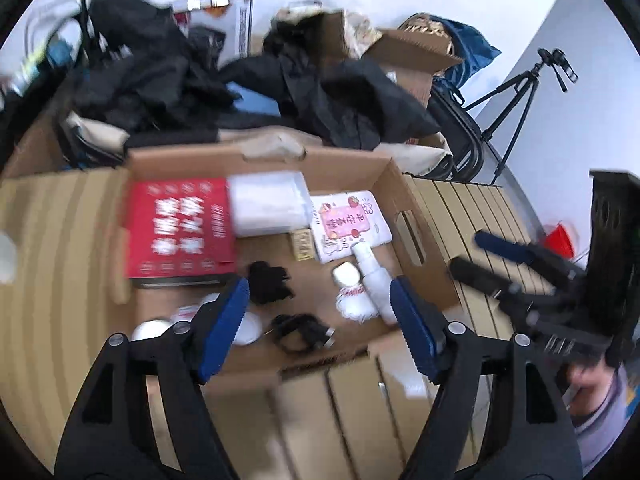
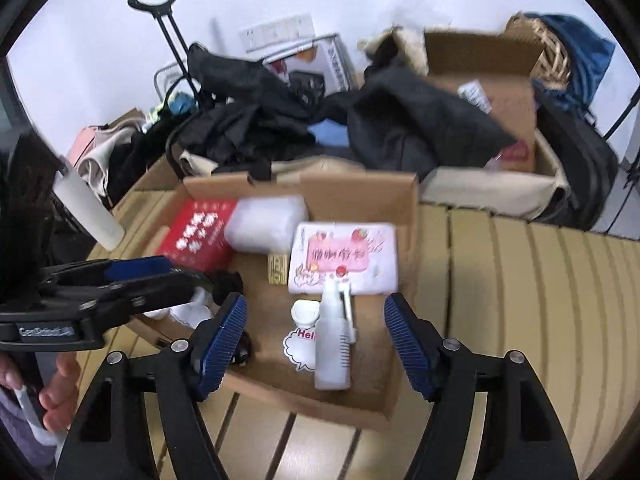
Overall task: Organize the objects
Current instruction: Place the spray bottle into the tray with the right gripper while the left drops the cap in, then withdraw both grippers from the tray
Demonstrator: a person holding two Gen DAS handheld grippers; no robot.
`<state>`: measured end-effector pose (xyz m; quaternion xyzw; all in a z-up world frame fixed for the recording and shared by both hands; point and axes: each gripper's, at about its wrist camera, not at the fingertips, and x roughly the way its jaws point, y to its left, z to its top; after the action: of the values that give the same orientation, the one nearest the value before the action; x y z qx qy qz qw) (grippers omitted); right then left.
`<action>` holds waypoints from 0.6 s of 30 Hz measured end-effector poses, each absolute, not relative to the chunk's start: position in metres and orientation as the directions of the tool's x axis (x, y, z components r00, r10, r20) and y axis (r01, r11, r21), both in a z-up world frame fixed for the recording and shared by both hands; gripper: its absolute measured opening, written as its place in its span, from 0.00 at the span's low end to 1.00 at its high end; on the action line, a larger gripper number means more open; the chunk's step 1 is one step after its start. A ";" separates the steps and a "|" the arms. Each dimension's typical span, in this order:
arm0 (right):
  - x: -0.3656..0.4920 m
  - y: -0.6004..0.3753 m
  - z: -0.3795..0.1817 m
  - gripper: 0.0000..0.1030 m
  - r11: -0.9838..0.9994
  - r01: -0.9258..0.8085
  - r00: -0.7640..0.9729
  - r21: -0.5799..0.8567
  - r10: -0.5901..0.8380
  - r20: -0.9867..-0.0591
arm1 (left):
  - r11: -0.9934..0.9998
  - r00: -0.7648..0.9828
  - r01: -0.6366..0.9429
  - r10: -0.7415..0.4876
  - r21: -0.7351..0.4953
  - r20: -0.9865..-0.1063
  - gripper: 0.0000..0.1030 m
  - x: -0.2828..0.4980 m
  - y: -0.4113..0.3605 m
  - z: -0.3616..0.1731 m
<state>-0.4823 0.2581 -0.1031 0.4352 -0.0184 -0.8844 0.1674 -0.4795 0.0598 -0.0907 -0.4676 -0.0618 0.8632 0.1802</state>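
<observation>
Hovering over a shallow open brown cardboard box (image 1: 384, 184), the left gripper (image 1: 320, 320), blue-padded fingers (image 1: 228, 320) spread wide, gripping nothing. Hanging likewise above the near edge of the same box, the right gripper (image 2: 316, 344), its ribbed blue pads (image 2: 408, 344) wide apart and empty.

Resting on a pale wooden slatted table (image 2: 540, 280), that box. Lying flat inside it along the far wall: a red rectangular carton with white lettering (image 1: 180, 228), a white translucent plastic-wrapped bundle (image 1: 270, 204) just beside it, then a white flat packet with a pink label and strawberry drawings (image 1: 350, 226). Sitting between the bundle and the packet, a small tan printed block (image 1: 303, 245).

Lying nearer the front, a white plastic spray bottle (image 2: 333, 344), its nozzle end touching the pink-labelled packet. Pressing against its side, a small white round-capped jar (image 2: 303, 314), with a white speech-bubble sticker bearing red letters (image 2: 298, 350) under both. Lying loose on the box floor towards the left gripper, a black crumpled bundle (image 1: 270, 282) and a black coiled cable with a plug (image 1: 300, 330).

Piling up beyond the box, dark black clothing (image 2: 400, 120) draped over further cardboard boxes (image 2: 488, 76). Standing by the wall, a black tripod (image 1: 520, 96).
</observation>
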 end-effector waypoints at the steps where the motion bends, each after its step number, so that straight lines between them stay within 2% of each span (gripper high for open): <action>1: -0.474 0.261 -0.092 0.73 -0.944 0.283 -0.572 0.168 -0.307 -0.761 | -0.933 -0.508 -0.263 0.352 -0.248 -0.786 0.70 -0.472 0.056 -0.082; 3: -0.461 0.267 -0.074 0.73 -0.944 0.291 -0.578 0.153 -0.301 -0.758 | -0.949 -0.535 -0.267 0.292 -0.169 -0.793 0.82 -0.448 0.043 -0.058; 6: -0.434 0.281 -0.045 0.73 -0.946 0.295 -0.588 0.133 -0.290 -0.755 | -0.963 -0.575 -0.241 0.239 -0.117 -0.782 0.92 -0.416 0.017 -0.026; 9: -0.405 0.297 -0.019 0.74 -0.951 0.284 -0.596 0.124 -0.276 -0.754 | -0.980 -0.598 -0.179 0.183 -0.093 -0.781 0.93 -0.380 -0.009 -0.005; 10: -0.394 0.303 -0.010 0.80 -0.952 0.283 -0.595 0.116 -0.269 -0.757 | -0.982 -0.597 -0.169 0.172 -0.087 -0.783 0.93 -0.371 -0.016 -0.002; 11: -0.384 0.308 -0.003 0.81 -0.954 0.279 -0.595 0.106 -0.258 -0.762 | -0.986 -0.602 -0.149 0.151 -0.076 -0.784 0.93 -0.357 -0.026 0.004; 18: -0.321 0.316 0.019 0.81 -0.960 0.265 -0.609 0.093 -0.241 -0.756 | -0.996 -0.642 -0.083 0.086 -0.043 -0.762 0.94 -0.297 -0.051 0.026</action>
<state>-0.3208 0.3164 0.0186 0.4193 0.0142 -0.8967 0.1413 -0.2975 -0.0508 0.0258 -0.4206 -0.0019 0.9061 0.0466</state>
